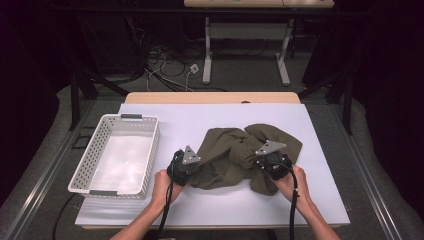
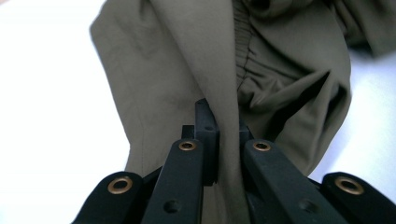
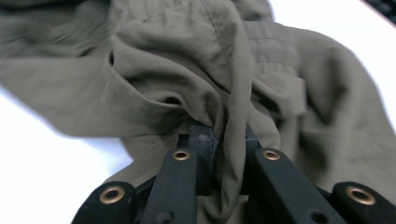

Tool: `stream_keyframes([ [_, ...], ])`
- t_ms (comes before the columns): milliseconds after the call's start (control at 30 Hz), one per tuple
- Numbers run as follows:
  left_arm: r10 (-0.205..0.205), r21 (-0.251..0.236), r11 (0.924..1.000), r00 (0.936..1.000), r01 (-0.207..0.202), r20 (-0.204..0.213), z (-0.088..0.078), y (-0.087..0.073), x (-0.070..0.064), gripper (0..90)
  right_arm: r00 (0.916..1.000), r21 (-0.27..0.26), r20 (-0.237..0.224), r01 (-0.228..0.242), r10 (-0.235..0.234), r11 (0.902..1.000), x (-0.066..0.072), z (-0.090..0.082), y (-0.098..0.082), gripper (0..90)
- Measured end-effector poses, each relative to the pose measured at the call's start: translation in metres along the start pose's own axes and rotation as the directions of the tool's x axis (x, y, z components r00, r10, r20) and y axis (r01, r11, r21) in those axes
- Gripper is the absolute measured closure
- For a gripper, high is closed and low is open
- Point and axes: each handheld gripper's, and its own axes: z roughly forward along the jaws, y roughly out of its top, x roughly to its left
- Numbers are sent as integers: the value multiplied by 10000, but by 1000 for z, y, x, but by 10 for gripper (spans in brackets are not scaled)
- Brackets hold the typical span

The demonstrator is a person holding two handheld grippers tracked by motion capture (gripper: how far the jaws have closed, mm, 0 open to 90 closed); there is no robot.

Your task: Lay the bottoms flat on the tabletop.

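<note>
**Inspector:** State your tools first.

**Operator:** My left gripper (image 2: pixel 224 135) has its two black jaws clamped on a fold of the crumpled olive-green cloth garment (image 2: pixel 196 60); the fabric runs straight down between the pads. My right gripper (image 3: pixel 226 140) is likewise pinched on a bunched ridge of the same garment (image 3: pixel 187 56), the cloth puckering where it enters the jaws.

**Inspector:** Position of the hands?

**Operator:** In the high view my left gripper (image 1: pixel 184 167) sits at the garment's left edge, my right gripper (image 1: pixel 272 162) at its right part. Each hand holds its tool from the near side, cables trailing toward me.

**Inspector:** And the garment?

**Operator:** It lies heaped on the white tabletop sheet (image 1: pixel 300 200), right of centre, between my two grippers (image 1: pixel 235 155). A gathered band shows in both gripper views; possibly an elastic waistband, though the folds leave that unsure.

**Inspector:** Surroundings?

**Operator:** A white perforated plastic basket (image 1: pixel 150 150) stands at the sheet's left, just beside my left hand (image 1: pixel 162 182), apart from the garment.
</note>
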Motion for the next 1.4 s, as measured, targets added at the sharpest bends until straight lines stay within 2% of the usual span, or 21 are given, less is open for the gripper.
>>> stream_keyframes([
  [67,2,134,9999,10000,-3,43,0,-1,-1,888,9993,-184,357,-131,138,9997,-6,0,-1,839],
  [100,-17,214,9998,10000,15,96,0,-2,-1,888,9990,-159,386,-198,204,9997,-9,1,-1,838],
  [133,34,270,9996,9999,-37,123,2,-1,-1,887,9987,-153,395,-306,312,9994,-11,4,-3,835],
  [200,111,370,9992,9999,-115,111,5,0,0,863,9991,31,111,-416,416,9991,-13,11,-5,826],
  [233,51,367,9993,9999,-55,112,7,2,-1,795,9992,220,-4,-403,403,9989,-13,14,-6,819],
  [267,193,391,9990,9998,-193,-5,8,4,-1,712,9992,317,-78,-394,397,9987,-13,16,-7,808],
  [333,372,290,9989,9989,-364,-278,10,10,-2,542,9993,268,-122,-338,341,9991,-12,17,-6,765],
  [367,334,210,9992,9988,-327,-358,11,13,-2,480,9990,205,-162,-407,410,9990,-11,16,-6,740],
  [467,295,-128,9995,9990,-300,-343,13,22,-2,398,9989,-56,-193,-418,416,9991,-8,11,-3,610],
  [600,440,-275,9986,9987,-447,-255,20,28,-2,372,9987,-454,-396,-331,313,9984,2,7,2,468],
  [667,483,-201,9986,9988,-486,-120,26,28,-2,385,9981,-479,-604,-102,73,9988,8,6,6,446],
  [700,494,-144,9987,9988,-495,-36,28,27,-2,416,9979,-544,-636,-132,98,9984,12,6,7,449],
  [733,552,-125,9984,9985,-552,5,31,26,-2,475,9979,-553,-649,34,-70,9985,15,6,8,478],
  [833,543,-172,9984,9985,-541,121,36,19,0,673,9974,-493,-546,448,-475,9978,20,11,8,713],
  [867,437,-204,9988,9990,-436,61,37,17,1,743,9980,-500,-452,412,-435,9979,20,12,7,769],
  [900,348,-252,9991,9994,-346,48,38,15,2,801,9984,-446,-440,337,-357,9984,18,12,6,808],
  [967,252,-275,9993,9996,-255,-125,37,14,3,862,9991,-455,-305,278,-292,9986,14,10,5,842],
  [1167,254,-363,9990,9979,-276,-597,22,13,7,891,9998,-945,159,-113,129,9955,1,-3,3,851],
  [1333,182,-191,9996,9963,-199,-844,9,9,7,891,9957,-1542,647,-554,661,9865,-14,-16,1,850],
  [1400,165,-33,9999,9961,-169,-871,7,7,8,892,9932,-1533,783,-733,860,9855,-21,-16,-2,850],
])
